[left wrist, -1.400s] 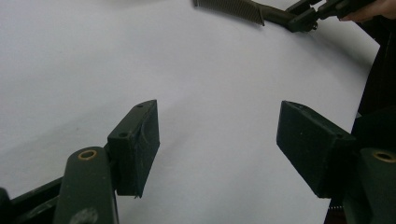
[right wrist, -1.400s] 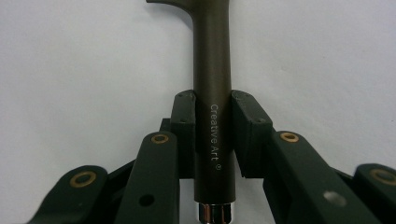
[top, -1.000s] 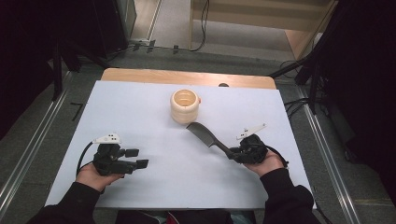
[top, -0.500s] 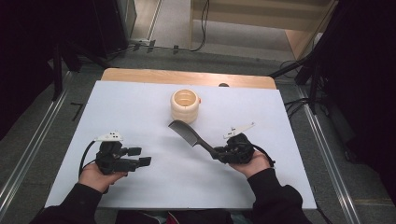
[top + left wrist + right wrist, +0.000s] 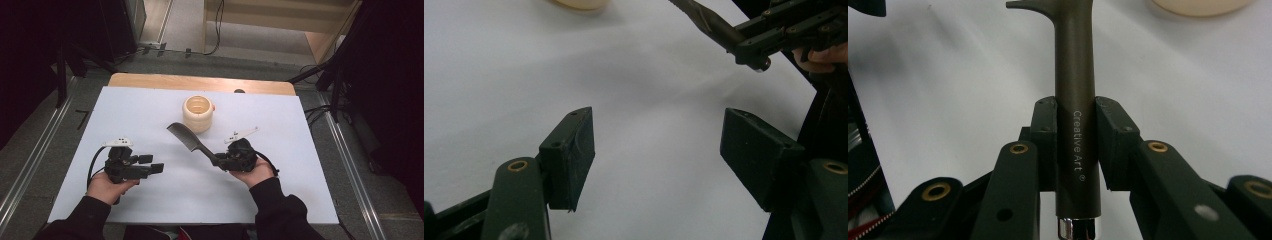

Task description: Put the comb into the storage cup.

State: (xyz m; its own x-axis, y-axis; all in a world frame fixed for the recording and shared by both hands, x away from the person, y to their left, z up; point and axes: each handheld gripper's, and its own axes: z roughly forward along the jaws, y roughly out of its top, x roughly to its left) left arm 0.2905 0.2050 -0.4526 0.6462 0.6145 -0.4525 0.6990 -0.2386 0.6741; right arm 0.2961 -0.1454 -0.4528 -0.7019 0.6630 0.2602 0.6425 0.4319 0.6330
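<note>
The comb (image 5: 189, 140) is being held by its handle in the right hand-held gripper (image 5: 218, 161), with both pads (image 5: 1045, 142) pressed against the handle's sides just above the metal end cap (the lettering on the handle is facing the right gripper view's camera). The toothed head is being carried above the tabletop (image 5: 150, 110), just beside the cream cup (image 5: 198, 113), on the side nearer the person, and it is pointing away from the gripper towards the cup's left edge. The cup is standing upright with its mouth open.

The step in hand is judged to be the transport of the comb towards the cup. For this to go well, the handle is best kept clamped squarely between the pads, so that the long head is not being levered downwards. The head is best kept clear of the cup's wall while it is being brought alongside (a light cup of this kind could be tipped by a side knock).

The left hand-held gripper (image 5: 150, 169) is being held low over the tabletop, well apart from the cup and to its left, with its jaws standing wide and nothing between them. It is available for steadying the cup, should that be needed.
</note>
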